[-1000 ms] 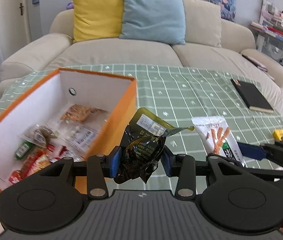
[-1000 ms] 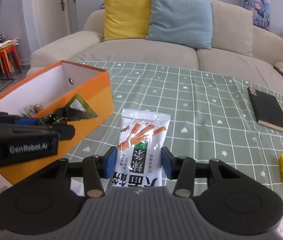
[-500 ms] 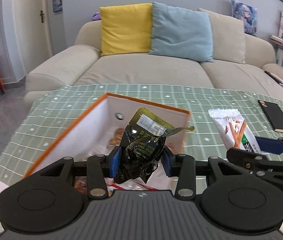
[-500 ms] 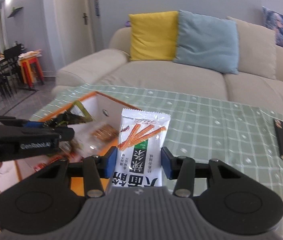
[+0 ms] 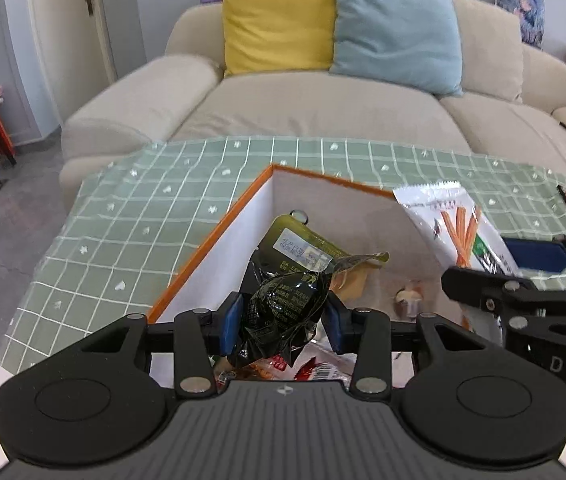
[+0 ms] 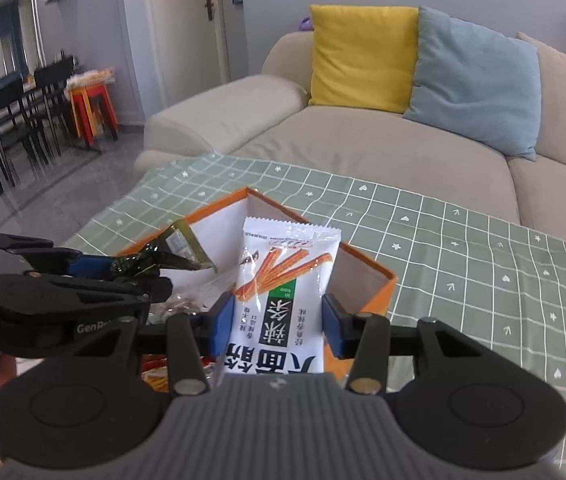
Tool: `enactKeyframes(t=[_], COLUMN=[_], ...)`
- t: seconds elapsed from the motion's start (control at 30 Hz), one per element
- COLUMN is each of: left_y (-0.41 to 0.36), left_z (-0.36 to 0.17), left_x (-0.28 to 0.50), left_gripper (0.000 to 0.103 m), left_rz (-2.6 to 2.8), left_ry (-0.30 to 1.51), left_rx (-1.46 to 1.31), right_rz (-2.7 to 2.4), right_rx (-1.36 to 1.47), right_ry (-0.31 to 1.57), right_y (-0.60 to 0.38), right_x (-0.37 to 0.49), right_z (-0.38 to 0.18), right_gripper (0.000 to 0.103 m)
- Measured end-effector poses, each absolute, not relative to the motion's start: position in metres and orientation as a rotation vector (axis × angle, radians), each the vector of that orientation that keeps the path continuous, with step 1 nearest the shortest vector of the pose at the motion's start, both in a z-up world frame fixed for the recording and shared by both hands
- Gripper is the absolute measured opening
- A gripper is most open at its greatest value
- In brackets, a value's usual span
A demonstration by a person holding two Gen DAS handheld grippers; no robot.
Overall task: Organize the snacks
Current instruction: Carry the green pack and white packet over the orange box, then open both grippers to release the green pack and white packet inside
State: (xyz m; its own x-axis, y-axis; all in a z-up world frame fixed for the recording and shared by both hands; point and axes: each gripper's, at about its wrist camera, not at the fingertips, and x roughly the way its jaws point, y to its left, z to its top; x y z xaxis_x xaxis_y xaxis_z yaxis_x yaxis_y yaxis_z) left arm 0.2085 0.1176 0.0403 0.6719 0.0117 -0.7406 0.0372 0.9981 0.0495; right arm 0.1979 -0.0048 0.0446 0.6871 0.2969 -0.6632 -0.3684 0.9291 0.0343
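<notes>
Both grippers hang over the open orange cardboard box with white inner walls point(image 5: 227, 248), each carrying a snack meant for it. The left gripper point(image 5: 283, 322) has its blue pads pinched against the crumpled lower body of a glossy dark green and black plastic snack packet point(image 5: 283, 304), so the packet's flat olive top with its white label stands up and away from the fingers — a grip low on the bag that leaves the bulk free to fall clear once let go. The right gripper point(image 6: 279, 326) clamps a flat white foil packet printed with orange sticks and a green band point(image 6: 283, 292) by its two long edges, the packet upright with its printed face toward the camera; holding it edgewise keeps the thin sachet stiff rather than folding. In the left wrist view that same white packet sits just beside the dark one, over the box's right part. Below them the box already holds a loose layer of small wrapped snacks point(image 5: 315, 368), red and clear wrappers visible between the fingers. The box rests on a table under a pale green checked tablecloth point(image 6: 463, 248), near its corner, with a beige sofa behind. By my judgement both packets are positioned for release into the box — neither is let go yet.
</notes>
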Motion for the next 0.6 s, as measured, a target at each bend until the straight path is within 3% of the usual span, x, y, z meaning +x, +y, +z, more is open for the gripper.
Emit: enactKeyframes(t=[0.6], left_y=[0.132], left_z=[-0.012], left_x=[0.247], left_gripper=[0.048], left_rz=[-0.015], left_ry=[0.999], left_rx=[0.120], right_rz=[0.389], right_rx=[-0.322], right_ry=[0.862], right_y=[0.046], right_x=[0.263], right_z=[-0.011], right_gripper=[0.045])
